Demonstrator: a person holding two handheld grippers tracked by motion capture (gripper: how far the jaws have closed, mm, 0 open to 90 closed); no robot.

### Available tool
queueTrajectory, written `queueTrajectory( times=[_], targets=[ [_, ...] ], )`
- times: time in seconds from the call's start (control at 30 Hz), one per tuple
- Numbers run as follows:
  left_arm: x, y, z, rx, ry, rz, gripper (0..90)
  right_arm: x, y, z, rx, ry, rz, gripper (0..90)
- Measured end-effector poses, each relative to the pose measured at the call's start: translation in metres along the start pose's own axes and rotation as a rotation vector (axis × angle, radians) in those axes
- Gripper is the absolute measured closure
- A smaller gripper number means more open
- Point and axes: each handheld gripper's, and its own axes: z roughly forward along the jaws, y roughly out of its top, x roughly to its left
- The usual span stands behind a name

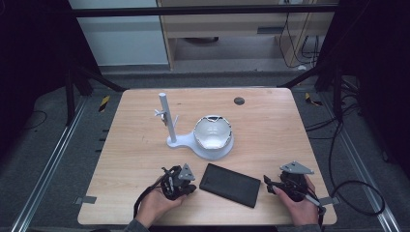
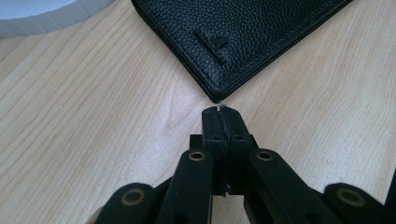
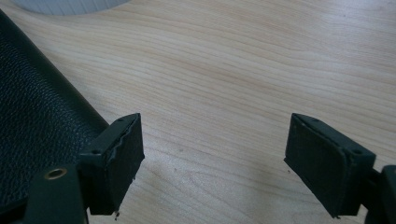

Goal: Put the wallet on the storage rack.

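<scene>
A black grained-leather wallet (image 1: pixel 229 184) lies flat near the table's front edge, between my two grippers. My left gripper (image 1: pixel 192 187) sits at its left end. In the left gripper view the jaws (image 2: pixel 222 110) are pressed together, their tips just short of the wallet's corner (image 2: pixel 217 93), and I see nothing between them. At the wallet's right end, my right gripper (image 1: pixel 268 185) stands open. In the right gripper view its two pads (image 3: pixel 212 158) are wide apart over bare wood, with the wallet (image 3: pixel 32 126) beside the left pad.
A white stand with an upright post (image 1: pixel 164 113) and a round base holding a white bowl-shaped piece (image 1: pixel 212 131) stands behind the wallet, mid-table. A small dark round disc (image 1: pixel 239 101) marks the far side. The wooden table (image 1: pixel 270 125) is bare to the right.
</scene>
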Motion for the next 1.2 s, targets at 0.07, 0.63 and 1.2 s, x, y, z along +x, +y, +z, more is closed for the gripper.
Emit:
queueTrajectory(
  times=[0.07, 0.63, 1.2],
  targets=[
    [0.000, 0.001, 0.001, 0.005, 0.003, 0.007, 89.6, 0.000, 0.000, 0.000, 0.002, 0.001, 0.002, 19.1],
    [0.001, 0.010, 0.008, 0.057, 0.014, 0.036, 89.7, 0.002, 0.000, 0.001, 0.004, 0.009, -0.011, 18.5],
    [0.000, 0.013, 0.014, 0.083, 0.016, 0.049, 89.7, 0.002, 0.000, 0.001, 0.003, 0.013, -0.017, 18.4]
  ],
)
